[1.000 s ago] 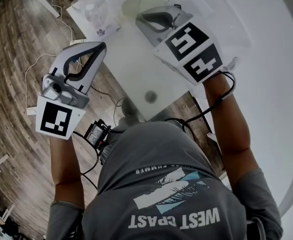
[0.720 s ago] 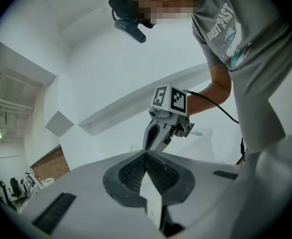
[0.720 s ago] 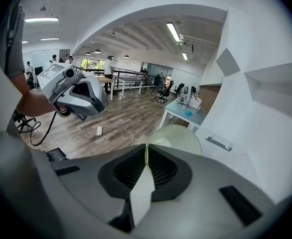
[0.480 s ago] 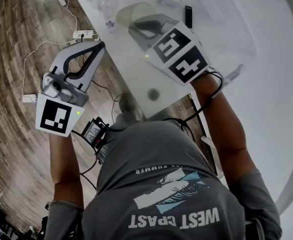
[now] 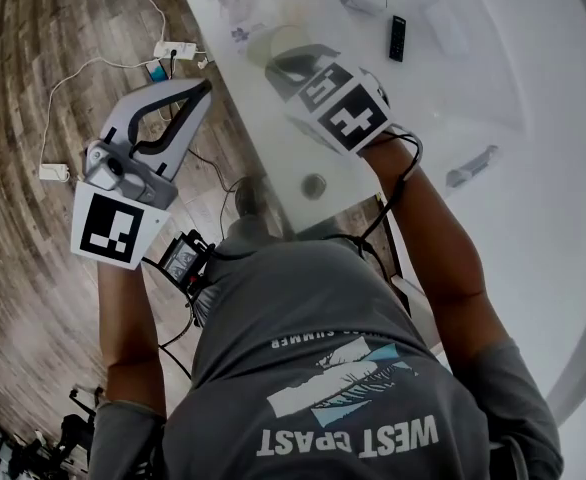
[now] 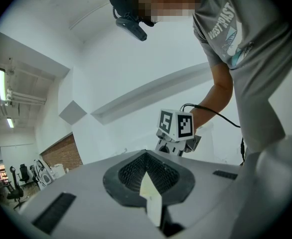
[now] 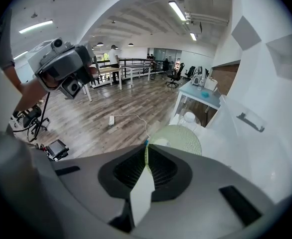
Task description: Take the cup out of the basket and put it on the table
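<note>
- Cup: could not pick it out for sure in any view. The pale green basket (image 7: 180, 139) hid whatever was in it.
- A clear rounded vessel (image 7: 188, 117) stood just past the basket. Could not tell whether that was the cup.
- Basket sat on the white bench (image 5: 473, 88) near its left edge. In the head view it showed only as a pale round patch (image 5: 271, 40).
- Right tongs (image 7: 146, 148) pressed together with nothing pinched. The tips pointed at the basket's near rim, just short of it, and touching could not be judged.
- Head view: right tongs (image 5: 279, 63) over the bench. The right arm was stretched forward, the forearm bare, a cable looped at the wrist.
- Left tongs (image 5: 203, 88) were out over the wooden floor, off the bench's left side and well apart from the basket. The left arm was bent and held out.
- Left tongs (image 6: 146, 154) also pressed together, empty.
- Left gripper view looked upward: the person's grey shirt, the white wall and the marker cube of the right gripper, but no basket.
- Right gripper view gave the only clear look at the basket. It also showed the left gripper at upper left and a power strip (image 7: 111, 119) on the floor.
- Head view alone showed a black remote (image 5: 397, 38) further back on the bench, and a round hole (image 5: 314, 185) near the bench's front edge.
</note>
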`<action>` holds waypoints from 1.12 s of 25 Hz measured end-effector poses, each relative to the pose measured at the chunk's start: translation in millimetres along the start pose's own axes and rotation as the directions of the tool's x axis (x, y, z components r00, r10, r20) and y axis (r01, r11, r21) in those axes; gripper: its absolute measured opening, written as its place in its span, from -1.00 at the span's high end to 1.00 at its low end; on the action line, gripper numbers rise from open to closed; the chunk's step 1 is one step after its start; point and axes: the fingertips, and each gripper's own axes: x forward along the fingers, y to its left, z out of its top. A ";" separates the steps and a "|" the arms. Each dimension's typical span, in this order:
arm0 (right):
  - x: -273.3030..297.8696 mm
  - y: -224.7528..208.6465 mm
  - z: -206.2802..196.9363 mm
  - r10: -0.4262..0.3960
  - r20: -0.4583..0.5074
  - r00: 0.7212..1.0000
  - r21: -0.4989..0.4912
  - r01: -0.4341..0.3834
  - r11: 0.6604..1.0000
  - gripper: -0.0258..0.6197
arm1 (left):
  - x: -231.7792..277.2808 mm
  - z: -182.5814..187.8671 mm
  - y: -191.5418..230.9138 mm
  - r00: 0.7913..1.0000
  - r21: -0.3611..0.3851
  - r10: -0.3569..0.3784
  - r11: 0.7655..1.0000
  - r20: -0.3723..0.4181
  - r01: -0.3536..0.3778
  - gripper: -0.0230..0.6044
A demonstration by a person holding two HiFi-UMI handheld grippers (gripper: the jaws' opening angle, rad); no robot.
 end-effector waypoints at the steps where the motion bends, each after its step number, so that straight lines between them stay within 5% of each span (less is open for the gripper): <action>1: 8.2 -0.3 -6.8 0.008 -0.011 1.000 0.004 -0.008 1.000 0.83 | 0.7 -4.3 -0.4 1.000 -0.004 0.005 1.000 -0.005 -0.005 0.90; 15: 86.0 3.7 -72.8 0.101 -0.169 0.980 0.062 -0.091 0.994 0.83 | -8.6 -43.2 2.7 0.996 -0.063 0.051 0.997 -0.068 -0.055 0.90; 28: 123.1 12.4 -120.2 0.165 -0.313 0.935 0.103 -0.139 0.985 0.83 | -10.2 -57.9 8.2 0.994 -0.091 0.067 0.993 -0.087 -0.075 0.90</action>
